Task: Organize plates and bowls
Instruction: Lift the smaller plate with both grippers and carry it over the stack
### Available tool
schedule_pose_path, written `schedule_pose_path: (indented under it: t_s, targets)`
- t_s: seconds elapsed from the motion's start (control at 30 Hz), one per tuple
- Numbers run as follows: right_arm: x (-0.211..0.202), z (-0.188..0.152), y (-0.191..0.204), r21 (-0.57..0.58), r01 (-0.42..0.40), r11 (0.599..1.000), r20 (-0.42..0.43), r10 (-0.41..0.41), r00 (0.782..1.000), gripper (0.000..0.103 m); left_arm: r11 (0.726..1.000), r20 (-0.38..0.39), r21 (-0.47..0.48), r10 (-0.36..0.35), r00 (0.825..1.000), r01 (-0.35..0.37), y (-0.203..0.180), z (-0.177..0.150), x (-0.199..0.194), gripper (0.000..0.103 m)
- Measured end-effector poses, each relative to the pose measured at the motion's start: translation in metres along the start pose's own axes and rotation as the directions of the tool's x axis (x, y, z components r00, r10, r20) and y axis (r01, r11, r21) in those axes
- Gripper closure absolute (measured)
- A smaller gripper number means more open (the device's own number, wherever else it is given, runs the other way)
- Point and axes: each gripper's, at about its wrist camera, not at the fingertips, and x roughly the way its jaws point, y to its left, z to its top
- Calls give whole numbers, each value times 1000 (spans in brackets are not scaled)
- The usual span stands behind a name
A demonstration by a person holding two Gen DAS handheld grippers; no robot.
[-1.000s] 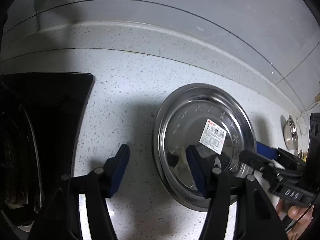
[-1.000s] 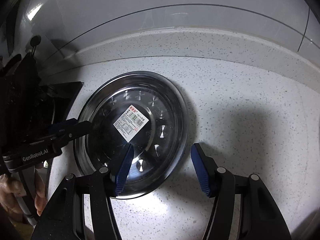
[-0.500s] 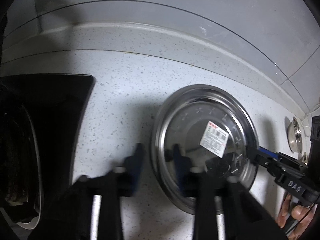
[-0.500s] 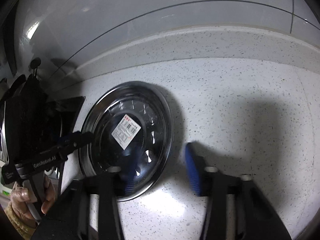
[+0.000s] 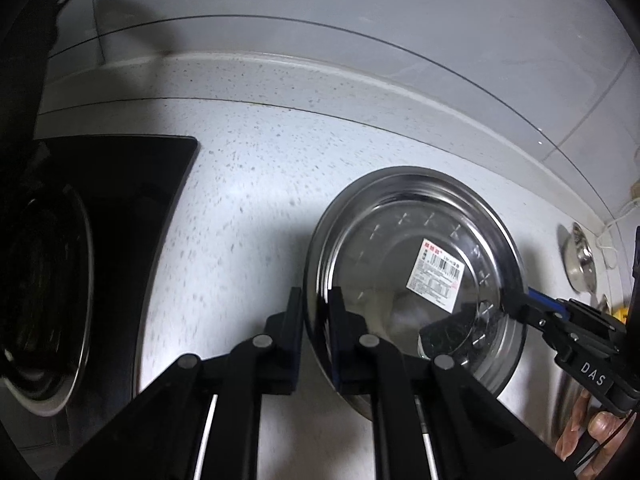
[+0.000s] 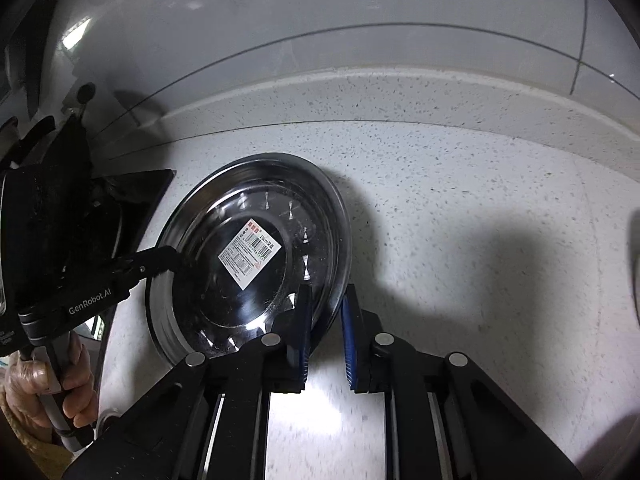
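Speckled counter (image 5: 256, 208) bears plate (image 5: 384, 240) with barcode sticker (image 5: 436, 276).

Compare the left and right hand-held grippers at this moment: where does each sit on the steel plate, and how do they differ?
The left hand-held gripper clamps the steel plate's rim on the stove side; the right hand-held gripper clamps the opposite rim, toward open counter. The left one's side reads GenRobot.AI, the right one's DAS. Both have just been closing, with the rim between their blue pads, and both point steeply down.

Left claw (image 5: 316, 320): black linkage arms, silver pivot rivets, "GenRobot.AI" lettered in white. Right claw (image 6: 325, 322): matching black frame, blue pads (image 6: 349, 332), "DAS" marked. A mustard knitted cuff (image 6: 16, 432) is worn.
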Motion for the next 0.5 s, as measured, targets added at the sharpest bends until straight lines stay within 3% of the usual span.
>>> schedule_pose_path:
  t_s: [0.27, 0.5]
  targets:
    - [-46, -30, 19, -15, -6, 1000, 50, 7, 999, 90, 999, 12, -10, -44, 999, 44, -8, -34, -49, 92]
    - [-93, -66, 51, -31, -21, 999, 102, 24, 995, 90, 999, 50, 2, -54, 997, 54, 8, -87, -126, 92]
